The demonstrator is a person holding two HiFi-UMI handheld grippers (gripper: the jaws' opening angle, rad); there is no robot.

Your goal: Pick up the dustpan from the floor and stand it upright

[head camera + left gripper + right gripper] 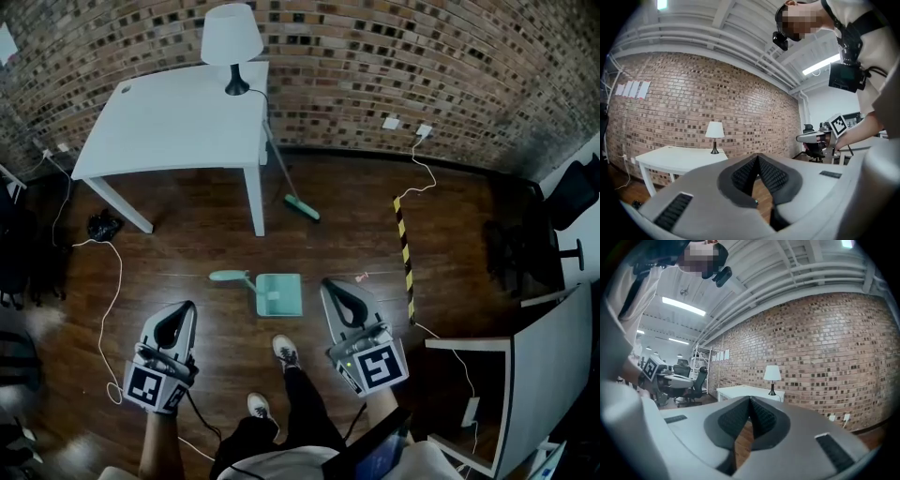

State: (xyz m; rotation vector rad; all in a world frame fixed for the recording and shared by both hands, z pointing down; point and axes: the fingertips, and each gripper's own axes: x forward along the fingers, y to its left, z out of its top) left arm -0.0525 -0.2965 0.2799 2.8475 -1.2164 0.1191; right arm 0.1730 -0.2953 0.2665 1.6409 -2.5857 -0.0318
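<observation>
The mint-green dustpan lies flat on the wooden floor in the head view, its handle pointing left. My left gripper hangs level to its lower left, my right gripper level just to its right, both well above the floor. In the left gripper view the left gripper has its ribbed pads together at the tips with nothing between them. The right gripper in its own view is likewise shut and empty. Neither gripper view shows the dustpan.
A white table with a white lamp stands by the brick wall. A broom leans at the table's leg. Cables trail on the floor; a yellow-black striped strip lies right. A white desk stands lower right. The person's shoes are behind the dustpan.
</observation>
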